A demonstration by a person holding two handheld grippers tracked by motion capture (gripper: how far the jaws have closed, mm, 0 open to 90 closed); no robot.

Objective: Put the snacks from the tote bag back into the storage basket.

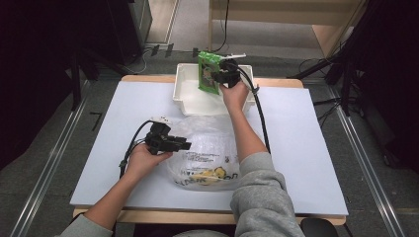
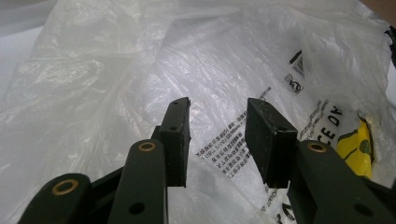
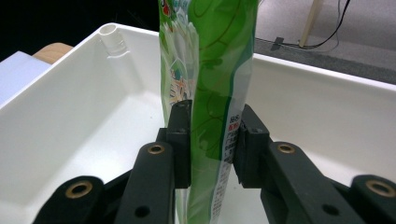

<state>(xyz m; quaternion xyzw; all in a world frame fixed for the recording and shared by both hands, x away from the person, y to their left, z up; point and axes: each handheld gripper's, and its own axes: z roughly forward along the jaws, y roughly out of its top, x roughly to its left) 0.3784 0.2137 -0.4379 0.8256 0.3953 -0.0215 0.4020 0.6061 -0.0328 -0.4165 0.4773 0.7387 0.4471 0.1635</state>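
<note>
Two tongs are working: the right tongs (image 3: 212, 140) are clamping a green packet (image 3: 210, 70) above the white tub (image 3: 70, 116), while the left tongs (image 2: 217, 135) are hovering apart, nearer than the tub, over the plastic bag (image 2: 116, 84).

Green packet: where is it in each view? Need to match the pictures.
High view: green packet top centre, above the white tub, gripped by the right gripper.
Right gripper view: centre, upright between the jaws.
Left gripper view: not in it.
Shared landmark: white tub.
</note>
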